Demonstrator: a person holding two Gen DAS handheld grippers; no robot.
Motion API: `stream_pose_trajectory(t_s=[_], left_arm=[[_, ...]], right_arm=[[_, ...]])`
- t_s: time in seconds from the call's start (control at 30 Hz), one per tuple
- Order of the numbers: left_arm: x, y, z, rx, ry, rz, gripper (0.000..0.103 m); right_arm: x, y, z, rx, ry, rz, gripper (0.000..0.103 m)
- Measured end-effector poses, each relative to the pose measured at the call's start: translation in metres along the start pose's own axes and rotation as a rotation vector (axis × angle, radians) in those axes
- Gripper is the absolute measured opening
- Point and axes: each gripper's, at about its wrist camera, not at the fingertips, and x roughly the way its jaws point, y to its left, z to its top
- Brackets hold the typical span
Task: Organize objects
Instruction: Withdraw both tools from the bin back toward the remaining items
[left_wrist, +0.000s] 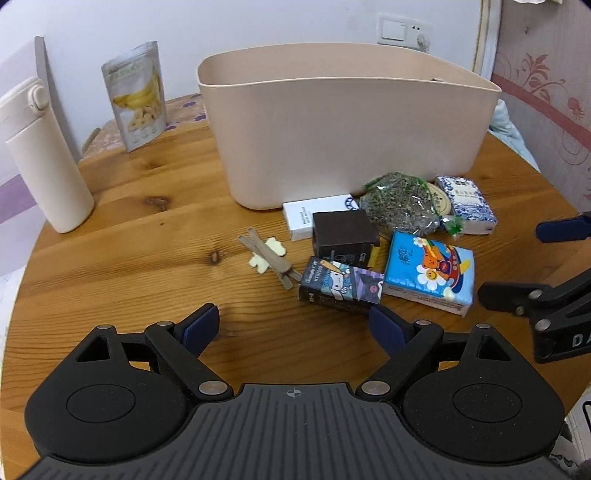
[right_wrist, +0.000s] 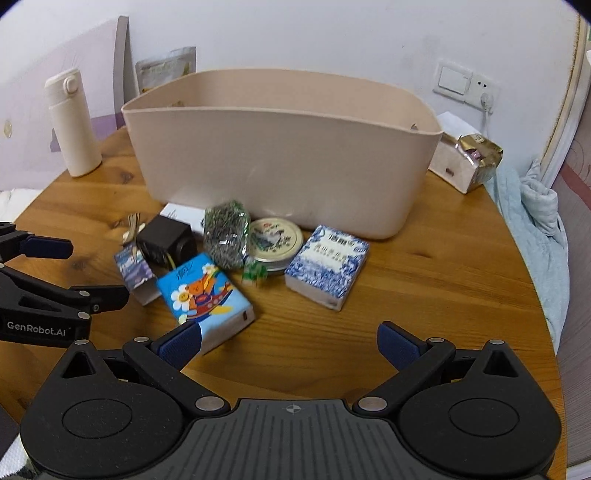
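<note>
Two hand-held grippers hover over a round wooden table (left_wrist: 122, 229) where small goods lie clustered just in front of a beige bin (left_wrist: 347, 122). The left hand-held gripper (left_wrist: 291, 328) is spread wide and empty, near a cartoon-printed carton (left_wrist: 340, 286). The right hand-held gripper (right_wrist: 291, 345) is likewise agape and holds nothing, its left finger just at the corner of a blue bear-print tissue pack (right_wrist: 207, 291). A blue-patterned box (right_wrist: 327, 266), a round tin (right_wrist: 275, 240) and a bag of dried herbs (right_wrist: 226, 232) wait beside them. The sorting appears barely begun: the bin's inside is hidden from both views. The next move likely calls for closing on the tissue pack and lifting it over the rim.
</note>
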Motion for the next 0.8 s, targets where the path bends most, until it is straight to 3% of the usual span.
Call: stream_pose_trajectory(t_s=[0.3,0.8], left_arm=[[0.008,0.0,-0.001,0.013,-0.013,-0.067,0.089],[0.023,0.002,0.003,0.025,-0.009,-0.075,0.088]], right_arm=[[0.016,0.007,-0.002,-0.006,0.046,0.031,0.103],[0.028,0.008,0.003,-0.032,0.049,0.085,0.098]])
